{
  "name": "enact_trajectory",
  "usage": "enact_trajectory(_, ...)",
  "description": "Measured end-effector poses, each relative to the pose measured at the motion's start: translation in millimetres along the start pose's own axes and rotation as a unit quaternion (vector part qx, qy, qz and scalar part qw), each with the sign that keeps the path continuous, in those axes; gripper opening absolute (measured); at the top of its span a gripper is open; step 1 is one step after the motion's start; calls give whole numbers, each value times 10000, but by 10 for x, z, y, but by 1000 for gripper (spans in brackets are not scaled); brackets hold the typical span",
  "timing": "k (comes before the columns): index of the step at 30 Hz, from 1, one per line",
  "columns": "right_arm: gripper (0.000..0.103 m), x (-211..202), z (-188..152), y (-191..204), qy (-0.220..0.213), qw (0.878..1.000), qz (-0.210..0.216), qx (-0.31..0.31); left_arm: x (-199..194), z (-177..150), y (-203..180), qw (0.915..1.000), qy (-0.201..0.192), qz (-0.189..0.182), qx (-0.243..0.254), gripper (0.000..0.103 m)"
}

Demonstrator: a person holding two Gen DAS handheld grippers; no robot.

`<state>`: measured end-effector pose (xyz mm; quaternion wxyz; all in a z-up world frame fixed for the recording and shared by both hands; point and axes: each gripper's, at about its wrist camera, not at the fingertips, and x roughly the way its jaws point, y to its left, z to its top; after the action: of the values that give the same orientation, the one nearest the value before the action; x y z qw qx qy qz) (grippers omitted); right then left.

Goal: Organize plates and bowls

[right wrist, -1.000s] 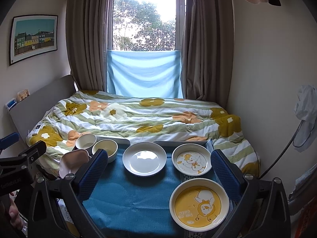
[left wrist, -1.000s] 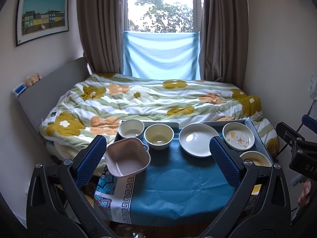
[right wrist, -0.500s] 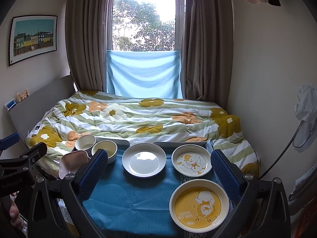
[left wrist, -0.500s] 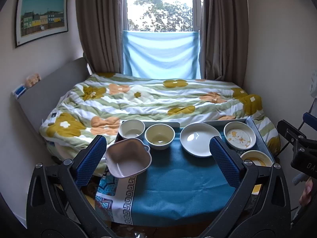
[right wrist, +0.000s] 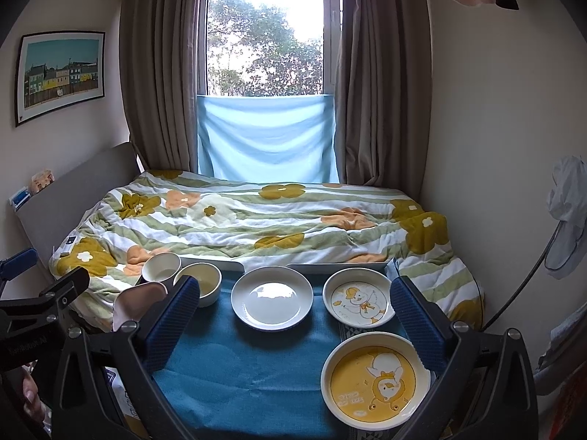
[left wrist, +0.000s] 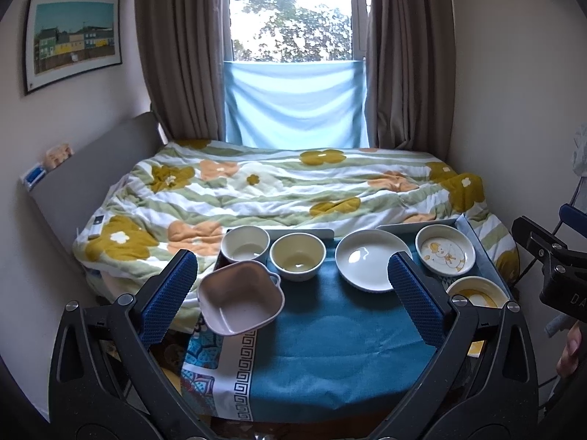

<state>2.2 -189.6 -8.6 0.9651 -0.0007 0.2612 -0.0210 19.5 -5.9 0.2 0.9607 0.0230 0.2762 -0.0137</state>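
On the blue-clothed table (left wrist: pixel 330 348) stand a pink square bowl (left wrist: pixel 240 302) at the front left, a white bowl (left wrist: pixel 245 244) and a cream bowl (left wrist: pixel 298 256) behind it, a plain white plate (left wrist: pixel 367 264), a white duck plate (left wrist: pixel 445 251) and a yellow duck plate (right wrist: pixel 374 377). My left gripper (left wrist: pixel 291 295) is open and empty, above the table's near edge. My right gripper (right wrist: pixel 293 324) is open and empty, with the white plate (right wrist: pixel 272 299) and white duck plate (right wrist: pixel 358 299) between its fingers in view.
A bed with a flowered quilt (left wrist: pixel 286 190) lies right behind the table. Curtains and a window are beyond. A white fan (right wrist: pixel 567 216) stands at the right wall. The other gripper's body shows at each view's edge.
Both grippers have drifted only slightly; the dishes have not moved and both grippers stay open.
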Motion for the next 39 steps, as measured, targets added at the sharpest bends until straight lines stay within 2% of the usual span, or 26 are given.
enact_trajectory(6, 103, -5, -47, -89, 36, 9991, -195, 384, 193, 44, -89, 9985, 188, -445, 258, 103)
enact_trajectory(11, 103, 35, -320, -383, 326, 9937, -609, 878, 502, -45, -392, 9902, 493, -1153, 614, 103)
enact_trajectory(16, 103, 110, -770, -849, 685, 9830, -1031, 1355, 861, -302, -926, 9719, 884, -1939, 996, 103)
enact_trajectory(19, 102, 185, -1100, -1170, 942, 9749, -1173, 1642, 1129, -515, -1291, 9571, 1251, -2365, 1115, 103)
enact_trajectory(22, 92, 326, -1432, -1490, 1199, 9663, -1113, 1987, 1413, -758, -1623, 9431, 1593, -2680, 1159, 101)
enact_trajectory(27, 66, 701, -1915, -1961, 1607, 9536, -798, 2416, 1905, -1159, -2107, 9260, 2164, -2835, 1238, 88)
enact_trajectory(32, 52, 1068, -2173, -2226, 1816, 9479, -386, 2590, 2295, -1463, -2428, 9114, 2688, -2812, 1339, 76)
enact_trajectory(35, 41, 1205, -2210, -2281, 1883, 9483, -197, 2546, 2432, -1559, -2527, 9091, 2872, -2734, 1274, 71)
enact_trajectory(39, 40, 1361, -2226, -2292, 1976, 9506, -52, 2395, 2562, -1623, -2582, 9070, 3003, -2686, 1229, 65)
